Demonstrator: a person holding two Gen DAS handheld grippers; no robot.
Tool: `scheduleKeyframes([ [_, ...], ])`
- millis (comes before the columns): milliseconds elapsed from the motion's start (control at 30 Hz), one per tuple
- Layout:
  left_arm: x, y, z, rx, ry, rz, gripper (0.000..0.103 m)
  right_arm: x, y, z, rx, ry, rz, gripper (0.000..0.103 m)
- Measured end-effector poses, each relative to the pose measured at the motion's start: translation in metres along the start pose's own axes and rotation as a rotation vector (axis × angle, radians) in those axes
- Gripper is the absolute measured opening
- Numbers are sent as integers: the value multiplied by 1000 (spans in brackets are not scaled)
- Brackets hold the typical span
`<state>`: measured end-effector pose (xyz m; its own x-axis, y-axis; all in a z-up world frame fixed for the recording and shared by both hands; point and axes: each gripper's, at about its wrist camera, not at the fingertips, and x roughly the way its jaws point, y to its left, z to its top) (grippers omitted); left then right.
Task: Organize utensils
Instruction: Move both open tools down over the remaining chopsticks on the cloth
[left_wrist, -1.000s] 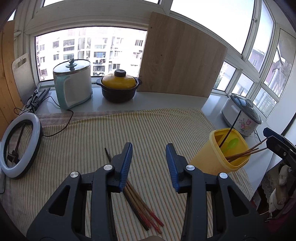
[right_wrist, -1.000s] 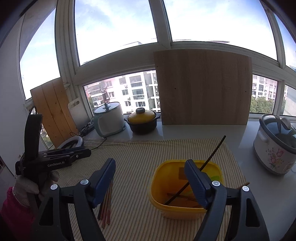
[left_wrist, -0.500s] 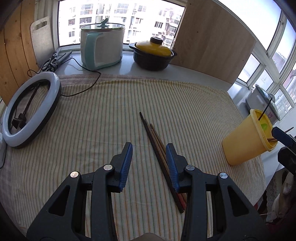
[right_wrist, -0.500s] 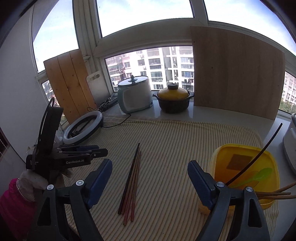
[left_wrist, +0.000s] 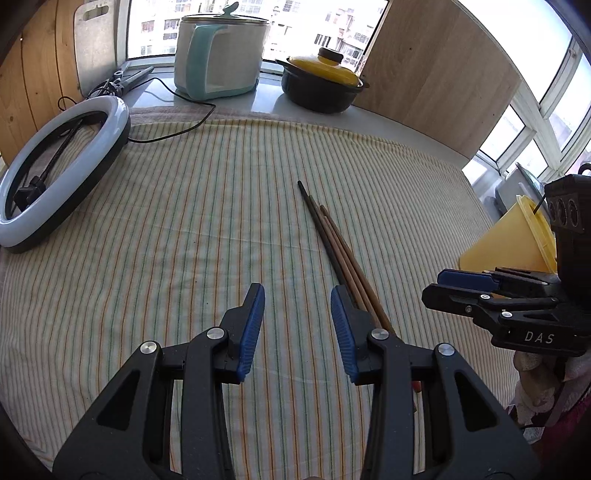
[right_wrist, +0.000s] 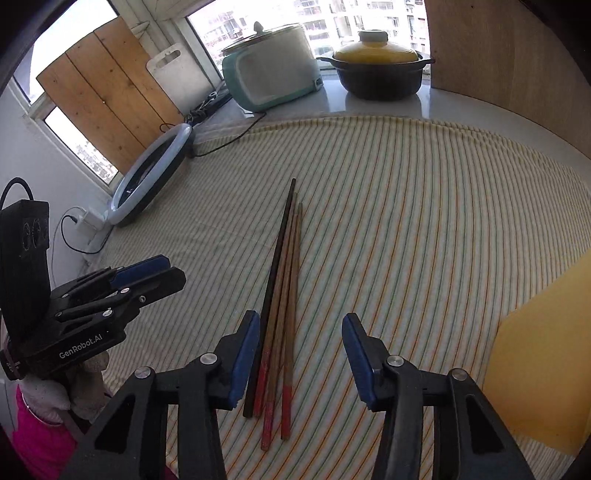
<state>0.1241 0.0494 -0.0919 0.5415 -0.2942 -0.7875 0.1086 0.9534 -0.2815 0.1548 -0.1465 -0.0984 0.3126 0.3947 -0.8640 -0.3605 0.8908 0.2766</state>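
A bundle of chopsticks (right_wrist: 282, 295), one black and the others brown with red ends, lies on the striped cloth (right_wrist: 424, 229). It also shows in the left wrist view (left_wrist: 334, 240). My right gripper (right_wrist: 301, 325) is open just above their red ends, with the sticks near its left finger. My left gripper (left_wrist: 297, 295) is open and empty, with the sticks beside its right finger. A yellow utensil cup (left_wrist: 513, 240) stands at the right edge of the cloth, and shows in the right wrist view (right_wrist: 546, 362).
A ring light (left_wrist: 55, 173) lies at the left edge of the cloth. A white-teal cooker (left_wrist: 218, 51), a black pot with yellow lid (left_wrist: 321, 85) and a wooden board (left_wrist: 436, 74) stand on the sill behind.
Both grippers have come lower and closer to the chopsticks. The right gripper swung left away from the yellow cup and now sits over the red ends.
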Motion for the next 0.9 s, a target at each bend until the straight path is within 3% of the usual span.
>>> scheduleKeyframes([
  [400,-4,10,-3,-17,-5,-7,37,43,2,13,3,116,-14,21],
  [900,-2,8,-1,-1,-6,-8,37,57,20,24,-72,141,-124,13],
])
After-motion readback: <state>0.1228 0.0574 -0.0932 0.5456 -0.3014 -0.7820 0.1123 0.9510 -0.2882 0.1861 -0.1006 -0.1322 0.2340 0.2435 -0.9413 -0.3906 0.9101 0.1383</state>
